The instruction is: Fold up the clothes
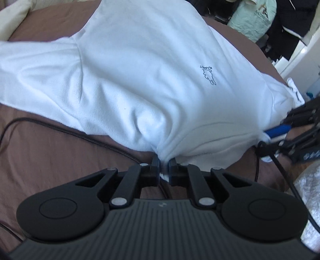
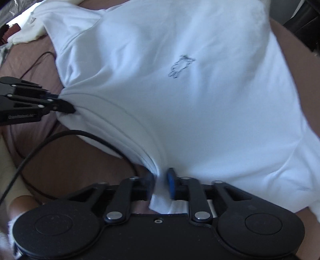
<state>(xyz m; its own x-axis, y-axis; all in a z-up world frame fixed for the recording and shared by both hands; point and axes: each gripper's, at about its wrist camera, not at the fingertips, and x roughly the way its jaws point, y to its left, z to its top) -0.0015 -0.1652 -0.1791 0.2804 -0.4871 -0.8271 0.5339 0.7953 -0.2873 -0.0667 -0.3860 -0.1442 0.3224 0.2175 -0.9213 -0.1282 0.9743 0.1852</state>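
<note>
At the bottom centre of the left wrist view, the left gripper (image 1: pixel 164 167) is clamped on a bunched edge of the white sweatshirt (image 1: pixel 140 80), a tuft of cloth showing between its closed jaws. At the bottom centre of the right wrist view, the right gripper (image 2: pixel 161 180) likewise pinches a fold of the same garment, white fabric hanging through behind its blue pads (image 2: pixel 171 183). A black cable (image 1: pixel 60 128) lies on the brown bedspread (image 1: pixel 50 160) at the lower left of the frame. Beyond the grippers the sweatshirt spreads across the bed, filling the middle of both views, with a small dark line-drawn logo (image 1: pixel 208 77) on it. Hanging clothes (image 1: pixel 252 18) crowd the upper right.
</note>
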